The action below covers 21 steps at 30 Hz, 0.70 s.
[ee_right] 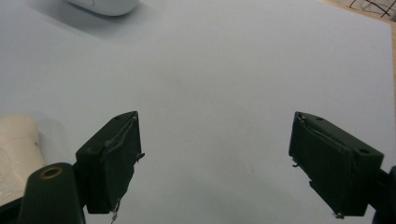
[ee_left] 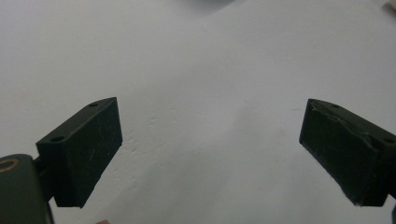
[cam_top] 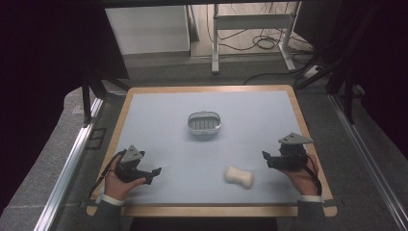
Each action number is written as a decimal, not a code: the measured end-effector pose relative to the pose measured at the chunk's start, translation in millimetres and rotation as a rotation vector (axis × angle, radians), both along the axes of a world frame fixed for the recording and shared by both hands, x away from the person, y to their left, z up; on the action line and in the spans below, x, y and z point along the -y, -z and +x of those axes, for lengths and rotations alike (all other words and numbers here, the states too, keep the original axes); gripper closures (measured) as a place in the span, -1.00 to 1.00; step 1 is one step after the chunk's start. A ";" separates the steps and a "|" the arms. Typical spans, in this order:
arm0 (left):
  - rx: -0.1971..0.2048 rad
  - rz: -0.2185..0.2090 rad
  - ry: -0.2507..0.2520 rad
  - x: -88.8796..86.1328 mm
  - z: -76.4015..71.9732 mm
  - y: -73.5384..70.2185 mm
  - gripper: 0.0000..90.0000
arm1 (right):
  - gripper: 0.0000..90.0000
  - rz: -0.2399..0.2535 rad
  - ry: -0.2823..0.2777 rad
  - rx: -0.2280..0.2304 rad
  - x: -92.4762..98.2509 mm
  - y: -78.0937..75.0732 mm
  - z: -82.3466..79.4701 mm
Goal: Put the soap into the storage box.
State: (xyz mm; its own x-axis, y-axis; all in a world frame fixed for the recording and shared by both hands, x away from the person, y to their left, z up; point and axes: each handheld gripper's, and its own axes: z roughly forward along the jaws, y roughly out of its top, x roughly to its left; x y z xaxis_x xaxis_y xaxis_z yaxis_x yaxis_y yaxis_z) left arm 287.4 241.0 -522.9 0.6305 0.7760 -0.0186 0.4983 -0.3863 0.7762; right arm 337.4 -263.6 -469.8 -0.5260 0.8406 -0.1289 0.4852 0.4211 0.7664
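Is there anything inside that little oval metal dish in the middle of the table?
The small oval metal dish seems to hold just a slotted insert across its bottom, with nothing lying on it. Whatever lies beneath that insert is covered. The cream-coloured, bone-shaped bar of soap lies outside it, on the pale blue tabletop.

Left gripper (cam_top: 155, 172): black body w/ grey three-cornered plate on top, black cable looping off its back past the wrist. Right gripper (cam_top: 265, 157): same build, black, grey plate up top, black cable trailing along the hand. Left hand (cam_top: 118, 183) & right hand (cam_top: 302, 175) both come out of dark grey sleeves w/ white cuffs showing at the wrists. In left gripper view the jaws are flat black blocks, matte, lightly scuffed, w/ small round screw holes on their upper faces; brass-coloured ring on the black housing at bottom left. Right gripper view: same black blocks, pad edges frayed, thin threads hanging off, screw holes on the far jaw, brass-coloured ring bottom left
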 end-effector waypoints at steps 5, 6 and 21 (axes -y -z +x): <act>-0.002 0.007 0.006 0.2 0.1 0.2 -0.86 | -0.62 0.009 -0.056 -0.014 -6.1 -5.7 -4.2; -0.002 0.007 0.006 0.2 0.1 0.2 -0.86 | -0.62 0.009 -0.056 -0.014 -6.1 -5.7 -4.2; -0.004 0.010 0.010 1.2 0.0 0.5 -0.86 | -0.59 0.009 -0.189 -0.069 -29.1 -8.0 -9.9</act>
